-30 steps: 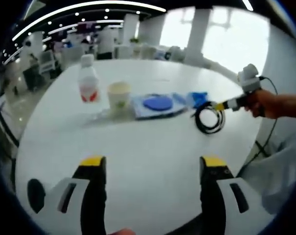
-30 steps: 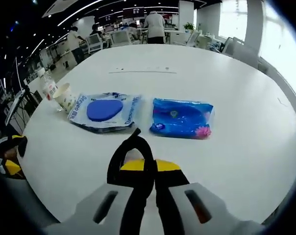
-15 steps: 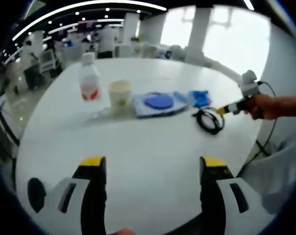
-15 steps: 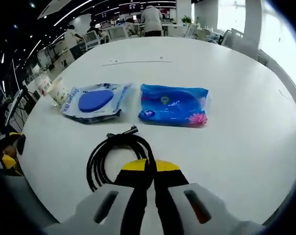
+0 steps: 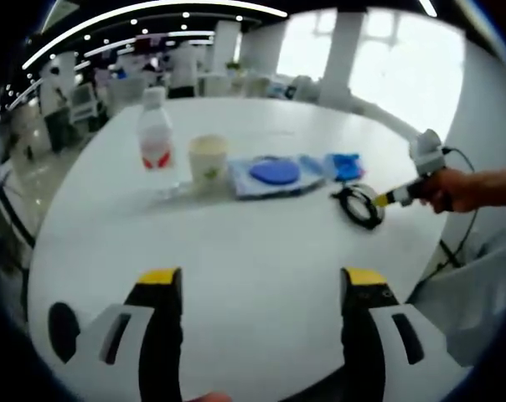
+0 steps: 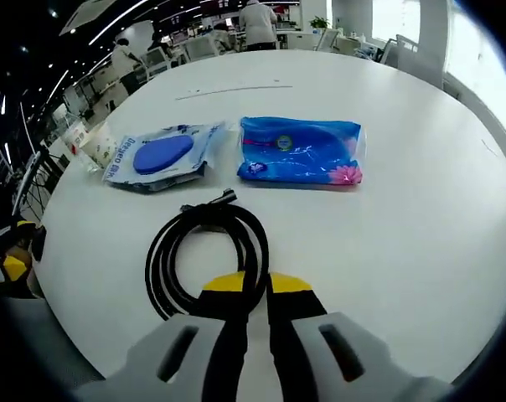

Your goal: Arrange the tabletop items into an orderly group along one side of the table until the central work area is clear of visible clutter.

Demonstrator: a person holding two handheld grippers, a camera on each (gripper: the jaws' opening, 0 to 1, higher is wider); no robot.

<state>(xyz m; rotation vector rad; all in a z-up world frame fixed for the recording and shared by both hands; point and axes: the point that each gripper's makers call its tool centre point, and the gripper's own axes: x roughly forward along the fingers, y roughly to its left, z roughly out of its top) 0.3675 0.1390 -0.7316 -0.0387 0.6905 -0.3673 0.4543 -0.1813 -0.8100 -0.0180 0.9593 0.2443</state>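
Observation:
My right gripper (image 6: 257, 285) is shut on a coiled black cable (image 6: 159, 266), whose loop lies flat on the white round table (image 6: 420, 218) just in front of the jaws. Beyond the coil lie a blue wipes pack (image 6: 302, 151) and a clear pack with a blue disc (image 6: 158, 157). In the left gripper view the same cable (image 5: 359, 205) sits right of both packs (image 5: 274, 173), with the right gripper (image 5: 385, 198) on it, held by a hand (image 5: 462, 188). A paper cup (image 5: 208, 159) and a water bottle (image 5: 155, 138) stand left of the packs. My left gripper (image 5: 261, 280) is open over bare table.
The table's near edge runs just under my left gripper. Chairs, desks and people stand in the room behind the table's far edge. The cup (image 6: 98, 149) and bottle (image 6: 73, 134) are at the far left in the right gripper view.
The right gripper has come down with the cable: the coil hung raised before and now lies spread flat on the table. The left gripper has stayed in place.

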